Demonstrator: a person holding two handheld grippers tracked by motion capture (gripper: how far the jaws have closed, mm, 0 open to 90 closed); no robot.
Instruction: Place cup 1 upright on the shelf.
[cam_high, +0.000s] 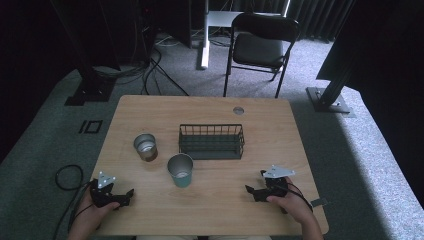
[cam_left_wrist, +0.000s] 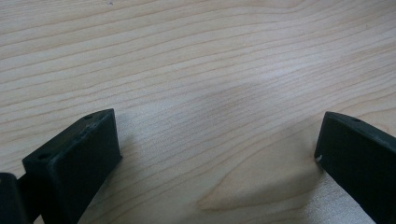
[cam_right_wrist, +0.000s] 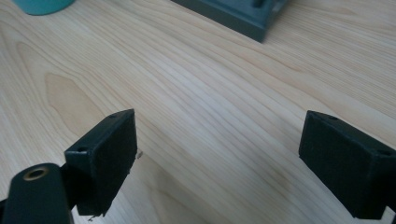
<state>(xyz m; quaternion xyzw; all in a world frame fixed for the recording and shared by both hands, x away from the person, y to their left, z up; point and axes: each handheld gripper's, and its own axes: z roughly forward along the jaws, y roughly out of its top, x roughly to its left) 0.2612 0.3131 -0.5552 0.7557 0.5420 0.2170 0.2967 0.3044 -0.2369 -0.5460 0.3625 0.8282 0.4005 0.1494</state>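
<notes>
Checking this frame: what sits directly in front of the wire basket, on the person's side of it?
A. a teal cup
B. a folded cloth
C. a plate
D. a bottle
A. In the high view a teal cup with a metal inside stands upright just in front of the dark wire basket, near its left end; a second metal cup stands further left.

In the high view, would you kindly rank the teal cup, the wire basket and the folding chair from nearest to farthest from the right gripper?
From the right gripper:
1. Teal cup, to its left.
2. Wire basket, mid-table, barely farther.
3. Folding chair, beyond the table's far edge.
</notes>
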